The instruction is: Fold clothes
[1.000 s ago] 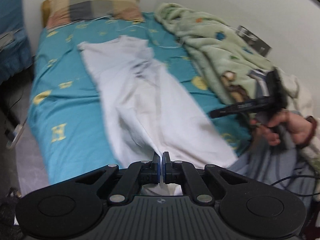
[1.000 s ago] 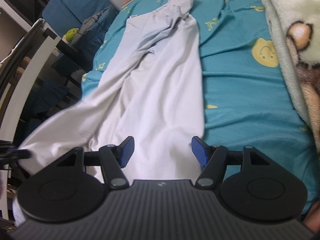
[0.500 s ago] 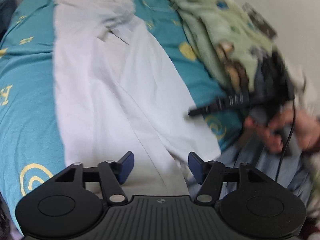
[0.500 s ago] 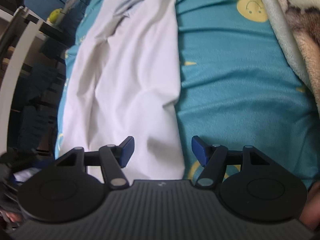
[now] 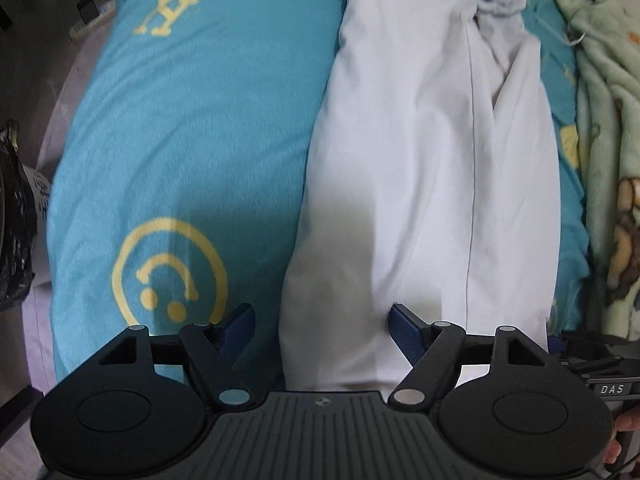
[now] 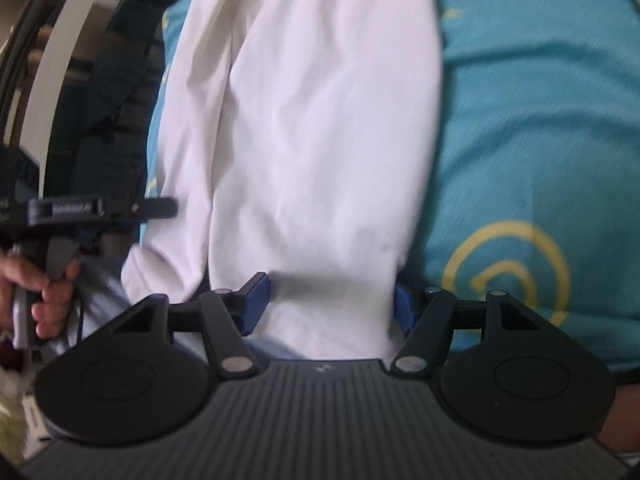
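Note:
A white garment (image 5: 432, 168) lies stretched lengthwise along the teal bedsheet (image 5: 188, 128), crumpled at its far end. My left gripper (image 5: 322, 326) is open low over the garment's near left corner, one blue pad over the sheet and the other over the cloth. In the right wrist view the same white garment (image 6: 312, 128) fills the middle, and my right gripper (image 6: 328, 304) is open with its blue pads straddling the near right hem. Nothing is gripped by either. The left gripper (image 6: 152, 208) with a hand (image 6: 44, 284) on it shows at the left there.
A green patterned blanket (image 5: 604, 100) is heaped along the right side of the bed. The bed's left edge drops to the floor (image 5: 48, 80). A dark chair or shelf frame (image 6: 60, 80) stands beside the bed. The right gripper's body (image 5: 600, 364) shows at the lower right.
The left gripper let go of the garment's hem and opened. Both grippers dropped closer to the bed, toward the garment's near corners. The lifted cloth now lies flat.

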{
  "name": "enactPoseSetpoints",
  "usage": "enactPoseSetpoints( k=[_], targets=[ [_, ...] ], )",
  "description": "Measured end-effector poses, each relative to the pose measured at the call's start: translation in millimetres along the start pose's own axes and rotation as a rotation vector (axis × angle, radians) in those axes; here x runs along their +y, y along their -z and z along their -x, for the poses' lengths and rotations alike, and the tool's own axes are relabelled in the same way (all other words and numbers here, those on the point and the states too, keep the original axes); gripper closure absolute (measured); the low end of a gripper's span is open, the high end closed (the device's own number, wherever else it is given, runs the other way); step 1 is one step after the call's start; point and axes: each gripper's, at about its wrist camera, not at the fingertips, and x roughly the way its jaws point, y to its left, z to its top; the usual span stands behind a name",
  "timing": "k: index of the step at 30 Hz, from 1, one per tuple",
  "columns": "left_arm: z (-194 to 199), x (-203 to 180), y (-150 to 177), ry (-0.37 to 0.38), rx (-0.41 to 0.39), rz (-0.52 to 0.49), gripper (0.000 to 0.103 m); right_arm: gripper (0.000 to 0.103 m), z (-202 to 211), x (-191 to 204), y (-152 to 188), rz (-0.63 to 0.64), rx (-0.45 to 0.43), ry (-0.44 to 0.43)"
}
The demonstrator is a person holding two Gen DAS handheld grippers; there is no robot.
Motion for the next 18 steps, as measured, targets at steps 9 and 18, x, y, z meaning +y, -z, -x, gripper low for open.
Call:
enactPoseSetpoints(
  k=[9,18],
  targets=[
    [-4.7,-9.1,9.2,0.099,0.105,-0.124,0.075,0.095,-5.1,26.9,0.9,0.144,-0.004,0.052],
    [86.5,-3.9,34.3,0.331,-0.198,-0.114,0.094,0.097,66.6,50.0,20.0,0.169,-0.194,-0.025]
  ],
)
